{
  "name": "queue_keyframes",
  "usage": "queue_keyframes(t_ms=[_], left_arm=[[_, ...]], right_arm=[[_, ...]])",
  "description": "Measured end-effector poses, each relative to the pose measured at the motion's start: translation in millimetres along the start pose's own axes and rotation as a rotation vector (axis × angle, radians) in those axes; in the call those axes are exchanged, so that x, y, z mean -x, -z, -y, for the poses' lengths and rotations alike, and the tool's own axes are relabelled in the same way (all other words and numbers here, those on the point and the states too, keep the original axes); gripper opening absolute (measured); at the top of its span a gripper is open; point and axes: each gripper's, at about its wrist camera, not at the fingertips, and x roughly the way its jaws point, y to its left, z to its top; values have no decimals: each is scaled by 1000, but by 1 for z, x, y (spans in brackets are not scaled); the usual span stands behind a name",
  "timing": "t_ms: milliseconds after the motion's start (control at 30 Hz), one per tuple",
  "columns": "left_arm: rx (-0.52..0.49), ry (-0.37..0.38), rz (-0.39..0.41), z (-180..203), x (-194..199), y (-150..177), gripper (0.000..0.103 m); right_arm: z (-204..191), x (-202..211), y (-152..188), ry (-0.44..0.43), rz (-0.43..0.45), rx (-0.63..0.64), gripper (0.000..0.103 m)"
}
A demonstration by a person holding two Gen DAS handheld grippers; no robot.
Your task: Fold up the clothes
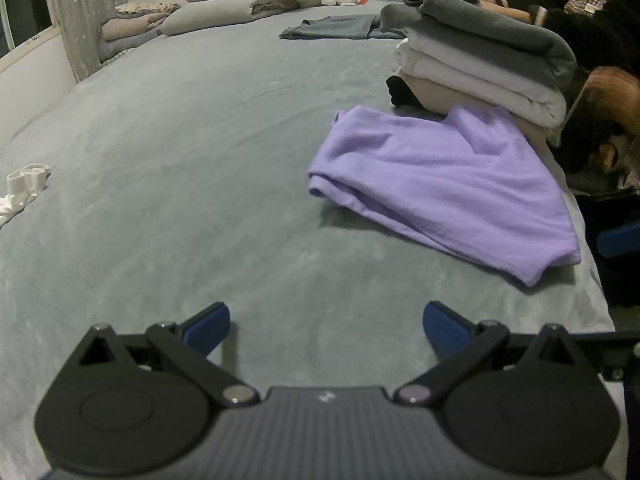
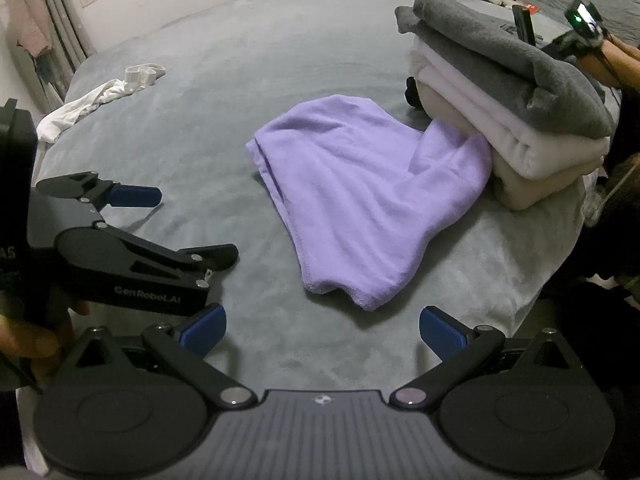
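Right gripper (image 2: pixel 322 330): fingers wide, empty | left gripper (image 1: pixel 326 326): fingers wide, empty | purple garment (image 2: pixel 360 196): folded on bed (image 2: pixel 240 80), touching stack (image 2: pixel 508 92)

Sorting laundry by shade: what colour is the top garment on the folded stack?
Dark grey, clearest in the right wrist view.

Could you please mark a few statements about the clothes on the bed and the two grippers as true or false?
1. The purple garment lies folded on the grey bedcover. True.
2. The right gripper is clamped on the purple garment. False: its jaws are open and empty.
3. A grey garment tops the folded stack. True.
4. The left gripper holds a white sock. False: it is open with nothing between its fingers.
5. The white garment sits on the stack. False: it lies apart, unfolded, across the bed.
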Motion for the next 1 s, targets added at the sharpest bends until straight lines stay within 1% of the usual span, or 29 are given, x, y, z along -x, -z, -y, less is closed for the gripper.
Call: queue_keyframes(t_ms=[133,267,333,467,567,633,733,867,1000], left_arm=[[7,-7,2,-1,4,1,103],[41,-43,12,-14,14,5,103],[86,-66,31,-29,24,9,103],[249,-145,76,-78,47,23,103],[361,-211,82,-118,53,35,103],[413,-258,74,-141,54,42,103],[472,-335,78,-167,57,51,103],[525,-411,74,-195,54,54,103],[583,-442,74,-215,41,53,103]], right_arm=[[-3,-1,-1,-8,-6,2,103],[-13,6,-6,-13,12,26,103],[-24,15,-12,-20,38,62,103],[-59,20,-28,-86,88,203,103],[-88,3,-43,-165,107,299,103],[-104,-14,-53,-216,116,324,103],[-126,-39,-68,-266,142,344,103],[-155,-68,-84,-269,177,398,103],[-164,-91,-98,-274,224,426,103]])
